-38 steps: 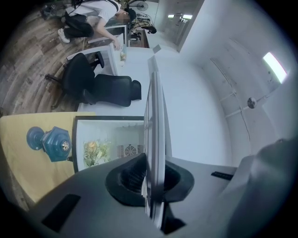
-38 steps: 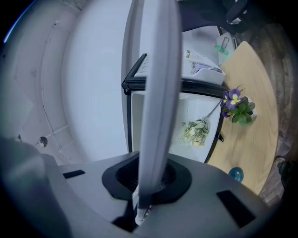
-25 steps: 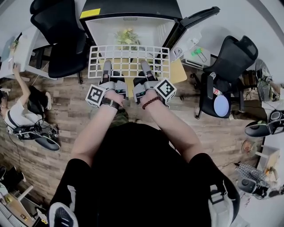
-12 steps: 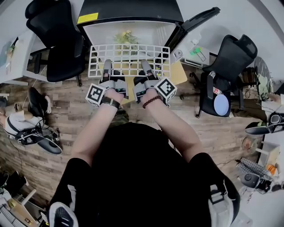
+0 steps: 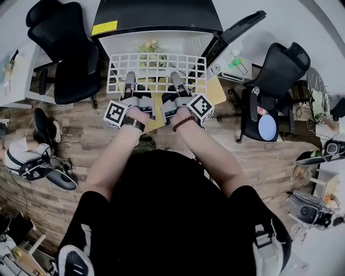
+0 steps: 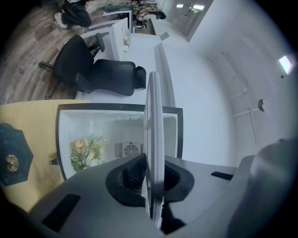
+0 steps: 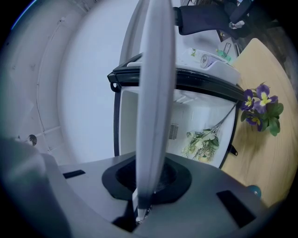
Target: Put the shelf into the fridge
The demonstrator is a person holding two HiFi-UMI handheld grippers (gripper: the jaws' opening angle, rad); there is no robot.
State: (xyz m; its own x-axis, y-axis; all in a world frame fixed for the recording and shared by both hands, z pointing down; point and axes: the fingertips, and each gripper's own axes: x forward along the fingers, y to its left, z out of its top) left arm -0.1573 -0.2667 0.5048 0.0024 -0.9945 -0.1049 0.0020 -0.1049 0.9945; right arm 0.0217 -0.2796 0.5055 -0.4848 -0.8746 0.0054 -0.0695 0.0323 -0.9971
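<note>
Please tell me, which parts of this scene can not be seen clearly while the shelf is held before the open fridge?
- Head view: the shelf covers the lower part of the fridge opening, so any side ledges are hidden.
- Both gripper views: the shelf, seen edge-on, hides the middle of the fridge interior.
- Head view: the print on the yellow label is too small to read.
- Head view: the shelf hides the undersides of the left tool and right tool.

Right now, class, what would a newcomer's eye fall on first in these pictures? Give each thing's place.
The white wire-grid shelf, clamped at its near edge by the left gripper and right gripper, hangs level at the mouth of the open black fridge at the top of the head view. Inside the fridge's white cavity lies a spray of pale flowers.
</note>
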